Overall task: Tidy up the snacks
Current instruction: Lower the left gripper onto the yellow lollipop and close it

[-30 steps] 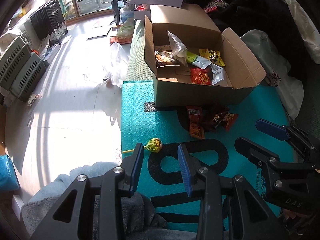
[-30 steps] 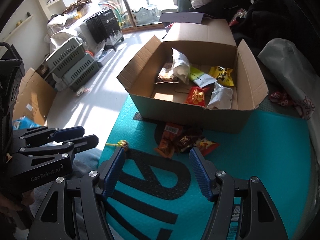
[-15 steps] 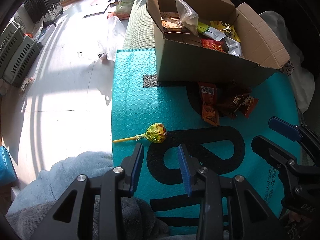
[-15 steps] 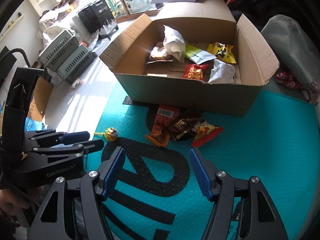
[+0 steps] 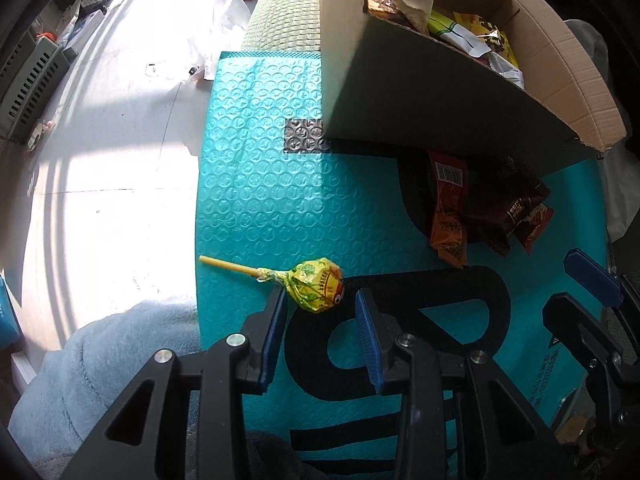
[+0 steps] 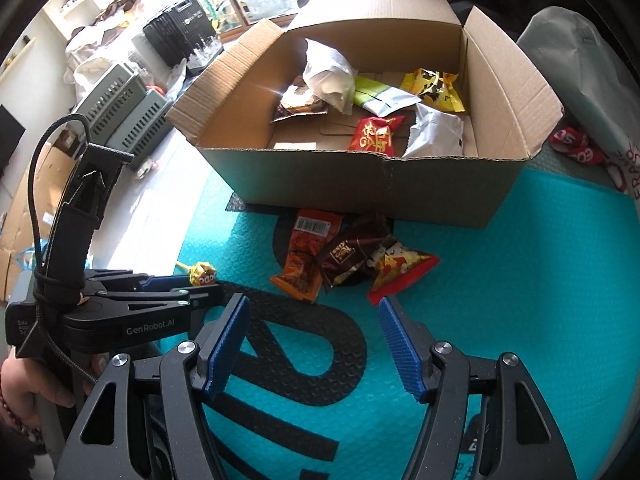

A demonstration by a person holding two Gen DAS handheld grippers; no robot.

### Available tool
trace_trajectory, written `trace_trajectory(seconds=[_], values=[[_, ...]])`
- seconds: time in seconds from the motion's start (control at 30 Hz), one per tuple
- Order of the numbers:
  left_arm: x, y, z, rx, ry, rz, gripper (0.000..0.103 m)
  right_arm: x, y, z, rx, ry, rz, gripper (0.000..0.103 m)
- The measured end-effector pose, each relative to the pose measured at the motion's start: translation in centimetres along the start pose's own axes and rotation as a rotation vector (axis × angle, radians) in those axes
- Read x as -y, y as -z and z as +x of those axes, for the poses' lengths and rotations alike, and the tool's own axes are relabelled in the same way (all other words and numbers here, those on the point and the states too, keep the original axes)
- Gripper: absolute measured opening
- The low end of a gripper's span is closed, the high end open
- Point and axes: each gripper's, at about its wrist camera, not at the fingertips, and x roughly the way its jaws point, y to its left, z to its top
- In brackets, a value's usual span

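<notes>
the left gripper has its fingers apart, with the yellow lollipop lying on the teal mat right at the tips. the right gripper is spread wide too. three snack packs lie mid-frame, then the cardboard box.

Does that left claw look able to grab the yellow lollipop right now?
Probably yes. The left gripper is open, its fingers on either side of the lollipop, which lies alone on the teal mat with nothing in between.
</notes>
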Motion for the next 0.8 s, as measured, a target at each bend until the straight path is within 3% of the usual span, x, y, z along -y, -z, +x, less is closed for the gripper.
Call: trace_trajectory(seconds=[0.27, 0.6, 0.63, 0.8], values=[[1.3, -0.8, 0.1, 0.027, 0.032, 0.037, 0.034, 0.7, -0.1, 0.4, -0.005, -0.002, 0.017, 0.067], [2.1, -0.3, 0.0, 0.035, 0.012, 0.027, 0.034, 1.9, -0.1, 0.3, 0.003, 0.008, 0.041, 0.067], [1.8, -0.1, -0.2, 0.042, 0.013, 0.024, 0.025, 1.9, -0.1, 0.2, 0.005, 0.008, 0.043, 0.067], [1.5, 0.2, -0.6, 0.054, 0.045, 0.016, 0.024, 2.4, -0.1, 0.1, 0.014, 0.007, 0.051, 0.067]])
